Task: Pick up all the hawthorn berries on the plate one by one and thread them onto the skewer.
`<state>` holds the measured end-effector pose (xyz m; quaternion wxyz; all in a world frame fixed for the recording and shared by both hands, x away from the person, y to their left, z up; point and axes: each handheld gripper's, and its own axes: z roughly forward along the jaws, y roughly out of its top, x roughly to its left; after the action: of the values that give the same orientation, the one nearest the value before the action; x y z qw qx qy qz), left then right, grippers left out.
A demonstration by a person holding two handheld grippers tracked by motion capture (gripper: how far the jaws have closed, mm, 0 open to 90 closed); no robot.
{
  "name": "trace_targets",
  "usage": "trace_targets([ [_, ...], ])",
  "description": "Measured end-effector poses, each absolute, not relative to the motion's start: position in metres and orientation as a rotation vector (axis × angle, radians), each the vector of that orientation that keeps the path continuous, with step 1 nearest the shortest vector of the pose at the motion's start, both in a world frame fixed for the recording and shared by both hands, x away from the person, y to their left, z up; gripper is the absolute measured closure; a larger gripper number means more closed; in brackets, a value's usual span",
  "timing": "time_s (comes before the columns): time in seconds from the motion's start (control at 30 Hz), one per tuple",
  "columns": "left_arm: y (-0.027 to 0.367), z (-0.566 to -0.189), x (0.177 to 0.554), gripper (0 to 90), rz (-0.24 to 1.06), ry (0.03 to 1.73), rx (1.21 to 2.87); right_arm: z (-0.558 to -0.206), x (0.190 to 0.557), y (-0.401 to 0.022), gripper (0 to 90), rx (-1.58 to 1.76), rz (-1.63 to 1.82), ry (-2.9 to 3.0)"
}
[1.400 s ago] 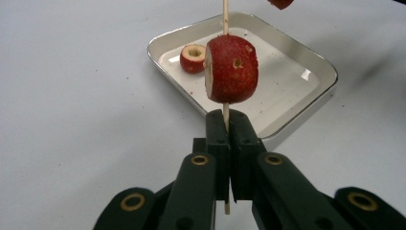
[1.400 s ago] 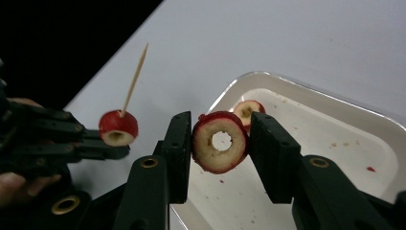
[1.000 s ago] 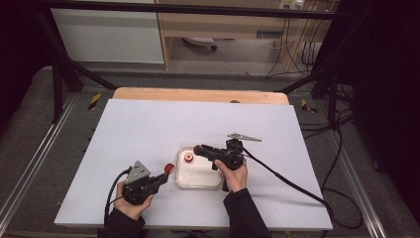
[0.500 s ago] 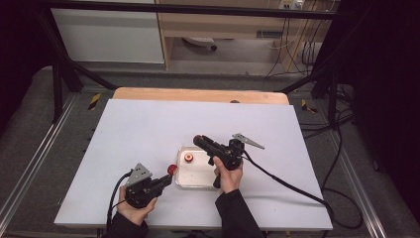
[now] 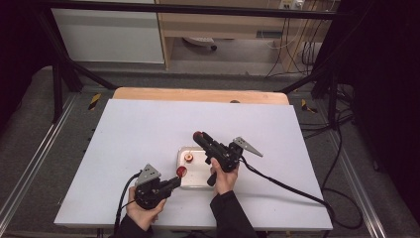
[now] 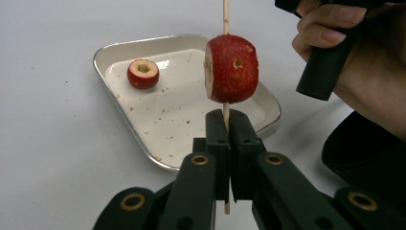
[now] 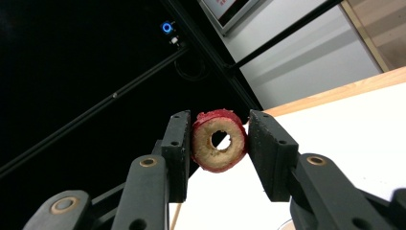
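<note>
**Q:** What was held, and where did everything sit?

**A:** The left gripper point(image 6: 225, 143) had its jaws pressed together on a thin wooden skewer point(image 6: 225, 14), held upright, with one cored red fruit point(image 6: 231, 68) already threaded on it, just above the jaws and over the near edge of a shallow metal tray point(image 6: 119, 45). The right gripper point(image 7: 218, 143) was clamped on a second cored fruit ring point(image 7: 219, 140), lifted above the white table point(image 5: 148, 129) and tilted upward. A third fruit point(image 6: 143, 73) lay in the tray.

**Q:** How should the threading have gone?

**A:** Probably by turning the right wrist so the ring's hole faced the skewer tip, lining the two up, then sliding down slowly. The left grip needed to stay firm, since a thin stick could bend or miss the hole.
</note>
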<state>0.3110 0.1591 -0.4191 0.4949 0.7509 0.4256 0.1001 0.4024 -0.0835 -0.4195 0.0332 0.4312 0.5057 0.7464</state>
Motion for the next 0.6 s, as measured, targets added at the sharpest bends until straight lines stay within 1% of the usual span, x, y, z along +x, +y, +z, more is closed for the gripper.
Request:
trace_targets([
  [0.6,0.1550,-0.4199,0.3144,88.0,0.227,1.042,1.814,-0.4235,0.3991,-0.0803,61.6,1.278,2.301,1.543],
])
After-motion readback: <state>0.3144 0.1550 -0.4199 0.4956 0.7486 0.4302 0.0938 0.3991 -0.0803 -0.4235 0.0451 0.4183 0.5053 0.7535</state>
